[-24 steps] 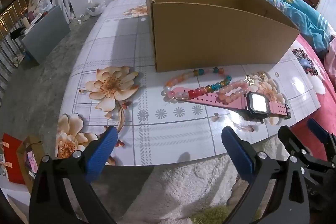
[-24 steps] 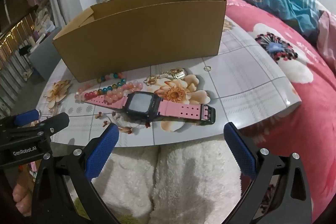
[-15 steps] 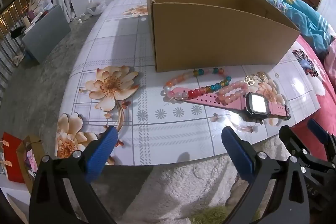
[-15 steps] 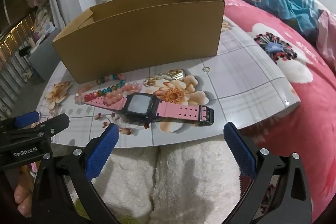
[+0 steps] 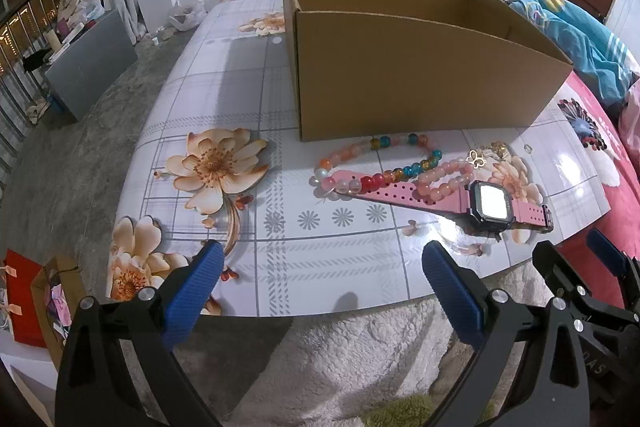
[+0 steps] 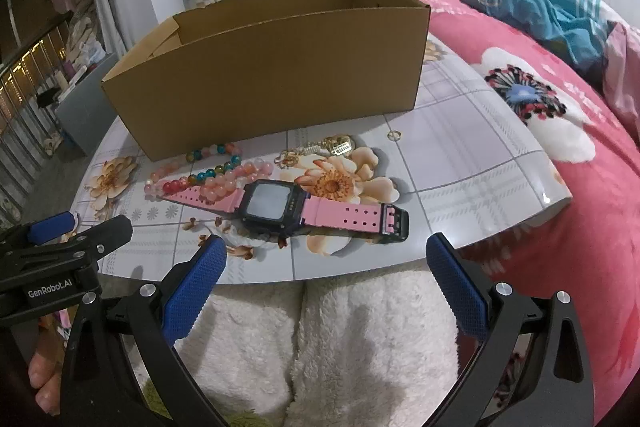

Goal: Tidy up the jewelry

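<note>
A pink-strapped watch point(image 6: 280, 207) with a black square face lies on the floral table point(image 5: 240, 99), also in the left wrist view point(image 5: 490, 205). A multicoloured bead bracelet point(image 5: 380, 163) and a pink bead bracelet point(image 5: 444, 177) lie across its strap. Gold charms point(image 6: 332, 147) and a small ring point(image 6: 394, 135) lie behind it. An open cardboard box point(image 5: 400, 67) stands behind them point(image 6: 272, 87). My left gripper point(image 5: 320, 267) is open and empty at the table's near edge. My right gripper point(image 6: 326, 263) is open and empty just short of the watch.
A pink floral bedspread point(image 6: 560, 147) and a blue blanket point(image 6: 540, 3) lie to the right. White fluffy fabric point(image 6: 320, 327) sits below the table edge. Grey floor, a grey cabinet point(image 5: 92, 63) and gift bags point(image 5: 36, 299) are at the left.
The right gripper has edged slightly closer to the watch. The left gripper has hardly moved. Nothing on the table has moved.
</note>
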Demonstrator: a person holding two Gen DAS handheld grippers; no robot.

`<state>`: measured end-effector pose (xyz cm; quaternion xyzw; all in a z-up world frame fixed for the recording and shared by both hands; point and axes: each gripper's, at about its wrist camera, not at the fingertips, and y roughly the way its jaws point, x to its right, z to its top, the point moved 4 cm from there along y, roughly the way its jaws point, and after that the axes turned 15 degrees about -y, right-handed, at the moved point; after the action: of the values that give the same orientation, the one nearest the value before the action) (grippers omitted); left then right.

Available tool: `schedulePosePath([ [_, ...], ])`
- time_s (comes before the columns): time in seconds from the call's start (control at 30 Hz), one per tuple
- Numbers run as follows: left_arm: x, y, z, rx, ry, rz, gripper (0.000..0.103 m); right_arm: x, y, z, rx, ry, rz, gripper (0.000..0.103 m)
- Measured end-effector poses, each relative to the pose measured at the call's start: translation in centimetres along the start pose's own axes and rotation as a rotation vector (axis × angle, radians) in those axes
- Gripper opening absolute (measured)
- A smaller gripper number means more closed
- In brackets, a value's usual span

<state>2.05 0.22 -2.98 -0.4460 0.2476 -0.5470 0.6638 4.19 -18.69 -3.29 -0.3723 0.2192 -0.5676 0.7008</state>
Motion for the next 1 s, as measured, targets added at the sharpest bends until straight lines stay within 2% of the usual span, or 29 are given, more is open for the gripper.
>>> schedulePosePath([
  [1.0,0.14,-0.30,0.27,0.016,0.008,0.003,0.097,0.04,-0.14,0.24,0.005,-0.003,-0.015,0.096],
])
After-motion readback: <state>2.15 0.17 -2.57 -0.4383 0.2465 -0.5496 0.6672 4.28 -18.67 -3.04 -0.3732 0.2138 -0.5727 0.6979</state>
